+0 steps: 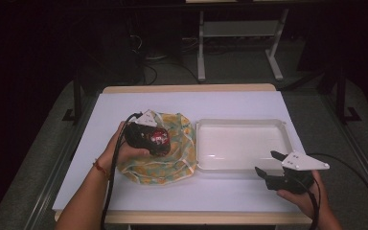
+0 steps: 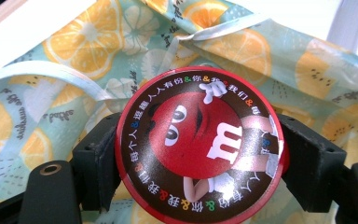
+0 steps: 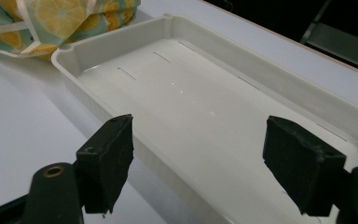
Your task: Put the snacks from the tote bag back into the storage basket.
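A round red tin (image 2: 200,144) with a red cartoon candy face on its lid sits between the jaws of my left gripper (image 2: 200,158), which is shut on its sides. In the high view the left gripper (image 1: 159,140) holds the red tin (image 1: 161,136) just above a cloth bag (image 1: 172,158) printed with orange slices. The same cloth bag (image 2: 74,70) lies under the tin, its light straps loose. My right gripper (image 1: 267,163) is open at the front right corner of a white tray (image 1: 239,125). Its jaws stand wide apart over the white tray (image 3: 135,42).
The white table (image 1: 124,103) has bare surface to the left of the bag and along the front edge. The tray lies right of the bag, nearly touching it. Beyond the far edge are a dark floor, cables and a grey desk frame (image 1: 239,33).
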A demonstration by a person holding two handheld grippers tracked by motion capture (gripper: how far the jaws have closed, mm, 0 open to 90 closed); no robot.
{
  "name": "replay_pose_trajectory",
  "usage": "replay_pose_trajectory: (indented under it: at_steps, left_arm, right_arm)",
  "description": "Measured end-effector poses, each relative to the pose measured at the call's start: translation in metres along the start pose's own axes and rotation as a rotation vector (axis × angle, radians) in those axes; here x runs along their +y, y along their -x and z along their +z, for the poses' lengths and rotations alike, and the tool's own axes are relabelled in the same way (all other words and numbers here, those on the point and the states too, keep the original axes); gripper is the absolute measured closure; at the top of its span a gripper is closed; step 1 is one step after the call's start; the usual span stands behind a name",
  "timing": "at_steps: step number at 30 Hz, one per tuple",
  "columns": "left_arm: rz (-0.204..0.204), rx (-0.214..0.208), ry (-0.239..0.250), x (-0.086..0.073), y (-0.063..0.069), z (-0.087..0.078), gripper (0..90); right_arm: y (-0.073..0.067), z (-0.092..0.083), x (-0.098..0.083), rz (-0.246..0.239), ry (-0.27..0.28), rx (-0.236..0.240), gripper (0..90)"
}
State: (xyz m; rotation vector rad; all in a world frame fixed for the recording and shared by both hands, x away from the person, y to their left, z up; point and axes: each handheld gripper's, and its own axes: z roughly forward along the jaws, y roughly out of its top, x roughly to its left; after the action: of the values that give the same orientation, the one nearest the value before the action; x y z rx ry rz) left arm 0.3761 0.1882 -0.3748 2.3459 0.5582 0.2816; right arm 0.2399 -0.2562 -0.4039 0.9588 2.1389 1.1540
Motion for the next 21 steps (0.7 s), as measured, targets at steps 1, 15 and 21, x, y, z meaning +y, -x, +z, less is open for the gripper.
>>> replay_pose_trajectory:
  at_steps: [1, 15, 21]
  left_arm:
    - [-0.003, 0.001, 0.002, 0.0, 0.001, -0.001, 23.3]
    - [-0.034, 0.022, 0.039, -0.001, 0.003, -0.015, 23.4]
    - [-0.034, 0.021, 0.05, 0.001, 0.007, -0.02, 23.4]
  right_arm:
    - [0.0, 0.001, 0.0, 0.002, 0.003, 0.001, 23.8]
    - [0.001, 0.011, 0.006, -0.005, 0.0, 0.023, 23.8]
    - [0.001, 0.015, 0.007, -0.017, -0.002, 0.033, 23.8]
